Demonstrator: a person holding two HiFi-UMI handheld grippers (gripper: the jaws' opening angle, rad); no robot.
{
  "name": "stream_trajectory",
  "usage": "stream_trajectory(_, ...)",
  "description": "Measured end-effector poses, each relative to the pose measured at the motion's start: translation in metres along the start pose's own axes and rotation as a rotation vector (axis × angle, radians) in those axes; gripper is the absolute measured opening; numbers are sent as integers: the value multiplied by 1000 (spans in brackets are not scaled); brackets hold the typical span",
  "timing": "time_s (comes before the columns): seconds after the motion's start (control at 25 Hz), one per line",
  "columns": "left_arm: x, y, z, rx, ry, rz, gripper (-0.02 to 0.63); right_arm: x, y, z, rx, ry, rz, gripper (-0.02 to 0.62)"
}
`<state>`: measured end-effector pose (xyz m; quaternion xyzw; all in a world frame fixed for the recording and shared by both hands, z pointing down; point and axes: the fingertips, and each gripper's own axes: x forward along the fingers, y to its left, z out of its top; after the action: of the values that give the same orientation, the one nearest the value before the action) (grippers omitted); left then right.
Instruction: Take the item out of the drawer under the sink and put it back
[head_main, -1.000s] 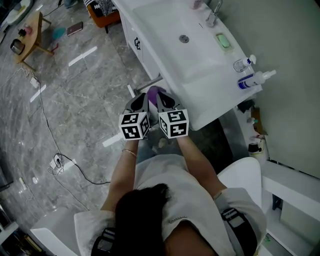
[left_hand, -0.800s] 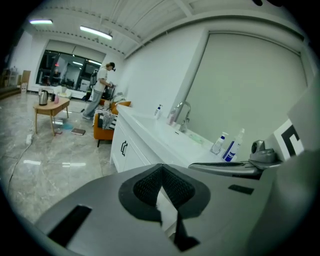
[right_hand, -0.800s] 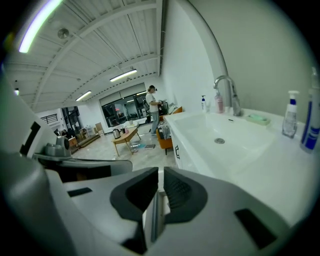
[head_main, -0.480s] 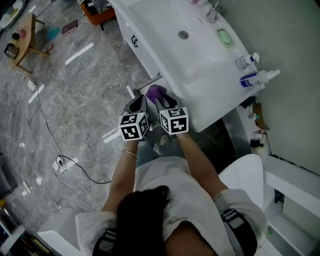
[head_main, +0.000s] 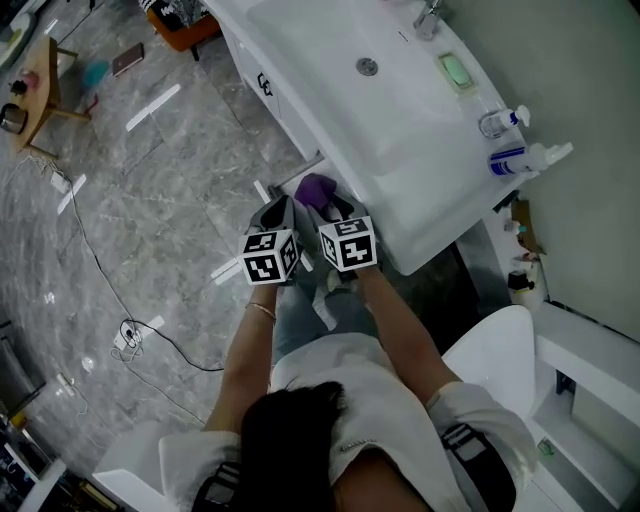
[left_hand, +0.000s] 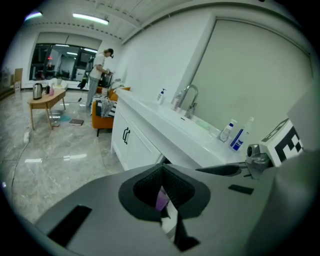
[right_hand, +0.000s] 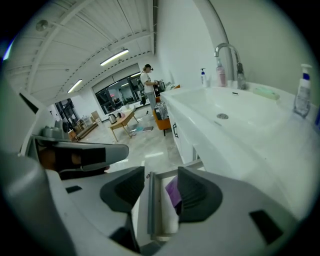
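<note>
Small purple item (right_hand: 173, 192), probably light and floppy, sits in the right part of the open white drawer (right_hand: 150, 210) under the sink. The right gripper (right_hand: 161, 196) has just spread its jaws, nothing between them yet. The left gripper (left_hand: 162, 192) is pressed together and empty. I'd pinch the item's near top edge.

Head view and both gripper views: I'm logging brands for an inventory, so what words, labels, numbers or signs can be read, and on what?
No text can be read anywhere in these views.
Blue-labelled pump bottle: label too small and blurred to read.
Clear spray bottle: no legible print.
Marker cubes: black-and-white square patterns only, no letters or numbers.
</note>
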<state>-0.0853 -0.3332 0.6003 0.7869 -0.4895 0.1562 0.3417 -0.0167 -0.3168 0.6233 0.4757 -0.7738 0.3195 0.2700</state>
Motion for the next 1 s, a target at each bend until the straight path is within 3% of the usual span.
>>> stream_trajectory(0.4,42,21,-10,13,45,-26,4,53,-9,-21,6,81,-22,221)
stream_trajectory(1.0,98,40,-16,9,33,-24,5,121,-50,-63,44,152,-87,250)
